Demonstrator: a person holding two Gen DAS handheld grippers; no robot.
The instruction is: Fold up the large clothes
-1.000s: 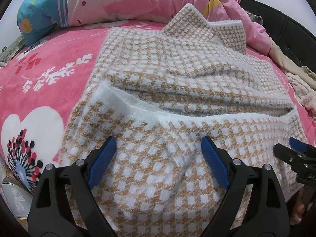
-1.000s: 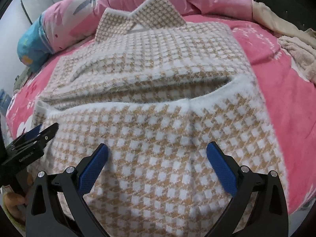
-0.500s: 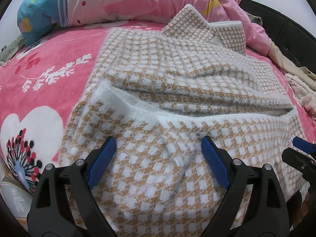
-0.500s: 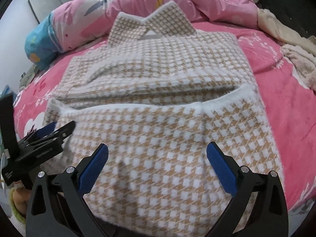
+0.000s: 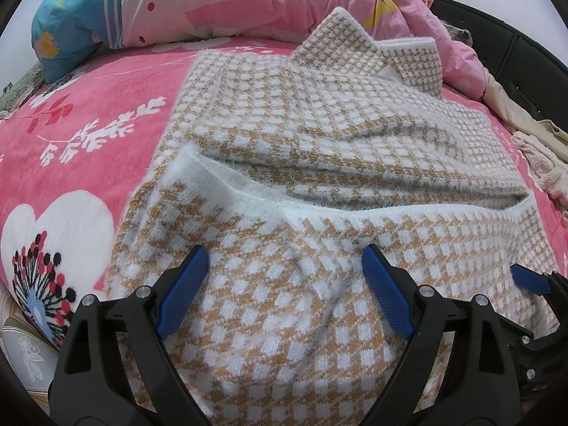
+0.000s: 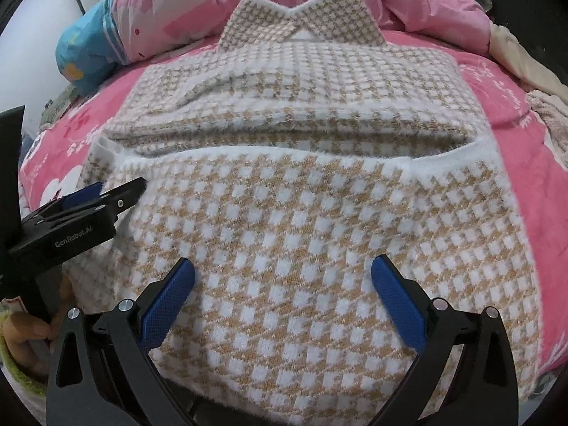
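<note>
A fluffy tan-and-white checked sweater lies flat on the pink bed, collar at the far end. Its lower part is folded up over the body, the white hem forming a ridge across the middle. My left gripper hovers open over the near left portion of the fold, with nothing between its blue pads. It also shows from the side in the right wrist view, as the left gripper. My right gripper stands open over the near middle of the fold, gripping nothing. One blue fingertip of it shows at the right edge.
A pink floral blanket covers the bed. A bunched pink quilt and a blue pillow end lie behind the collar. Beige clothes and a black bed frame are at the right. A hand holds the left gripper.
My right gripper has drifted to the right, sliding toward the edge of the left wrist view; the left gripper now shows more fully in the right wrist view. The left gripper and the sweater stayed put.
</note>
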